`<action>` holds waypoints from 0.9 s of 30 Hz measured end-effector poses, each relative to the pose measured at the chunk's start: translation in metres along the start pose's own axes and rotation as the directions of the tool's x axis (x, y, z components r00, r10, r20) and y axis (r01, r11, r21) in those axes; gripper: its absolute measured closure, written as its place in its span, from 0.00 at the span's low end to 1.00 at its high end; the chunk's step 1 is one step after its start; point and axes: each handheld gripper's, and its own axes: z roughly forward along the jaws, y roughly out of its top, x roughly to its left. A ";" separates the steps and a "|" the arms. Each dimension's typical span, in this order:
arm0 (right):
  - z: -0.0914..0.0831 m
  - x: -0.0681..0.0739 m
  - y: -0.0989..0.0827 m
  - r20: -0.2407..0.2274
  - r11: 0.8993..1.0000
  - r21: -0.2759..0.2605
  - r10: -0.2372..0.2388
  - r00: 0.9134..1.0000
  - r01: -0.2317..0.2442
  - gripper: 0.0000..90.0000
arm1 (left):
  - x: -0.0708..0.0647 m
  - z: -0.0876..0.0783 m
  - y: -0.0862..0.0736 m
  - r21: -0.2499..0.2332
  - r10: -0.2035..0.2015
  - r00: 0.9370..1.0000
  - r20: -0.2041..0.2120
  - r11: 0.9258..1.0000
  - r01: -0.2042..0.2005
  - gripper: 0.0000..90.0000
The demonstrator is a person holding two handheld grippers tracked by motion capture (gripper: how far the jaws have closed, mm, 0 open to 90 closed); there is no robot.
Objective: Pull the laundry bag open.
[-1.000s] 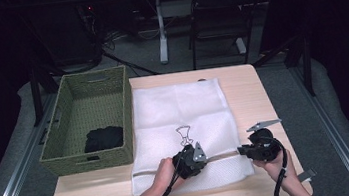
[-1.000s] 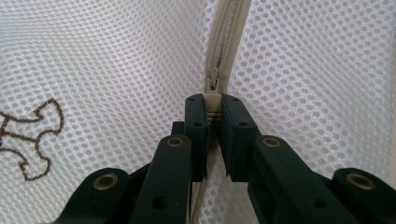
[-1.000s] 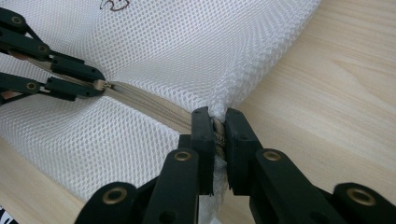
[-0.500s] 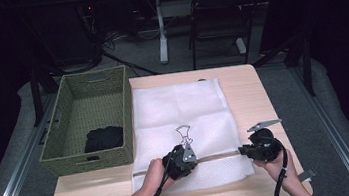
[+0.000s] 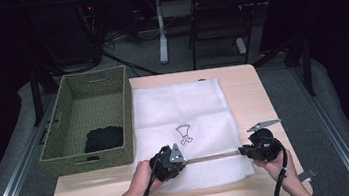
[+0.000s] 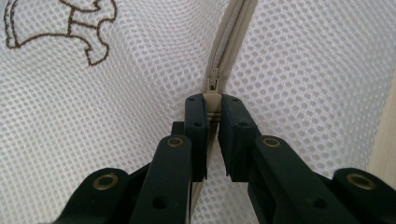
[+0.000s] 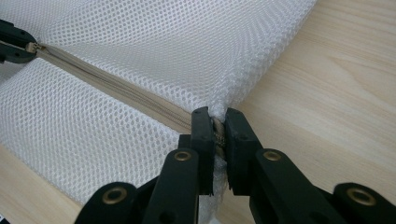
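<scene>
The white mesh bag [image 5: 186, 131] lies flat on the wooden table [image 5: 249, 89], its near edge close to the table's front edge and its left edge just beside the woven basket [image 5: 89, 119]; bare tabletop remains to the right of the bag and along the front. The zipper [image 5: 212, 157] runs across the bag's near end. The left gripper [image 5: 170, 162] has its jaws closed on the zipper pull [image 6: 213, 93], near the bag's left end. The right gripper [image 5: 260, 149] has its jaws clamped on the zipper's end at the bag's right corner [image 7: 219, 122]. A brown printed emblem [image 5: 184, 133] sits mid-bag, beyond the zipper. The basket holds a black cloth item [image 5: 103, 138] at its near end.
</scene>
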 end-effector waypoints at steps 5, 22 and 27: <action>0.002 0.003 0.001 -0.003 1.000 0.004 -0.010 1.000 0.010 0.93 | 0.002 -0.007 -0.006 -0.002 -0.011 1.000 -0.003 1.000 0.011 0.91; 0.001 0.007 0.001 -0.009 1.000 -0.002 -0.019 1.000 0.018 0.93 | 0.001 -0.009 -0.011 0.011 0.006 1.000 -0.017 1.000 -0.006 0.91; 0.000 0.006 0.001 0.000 1.000 -0.010 -0.012 1.000 0.012 0.93 | 0.001 -0.007 -0.011 0.024 0.021 1.000 -0.019 1.000 -0.020 0.91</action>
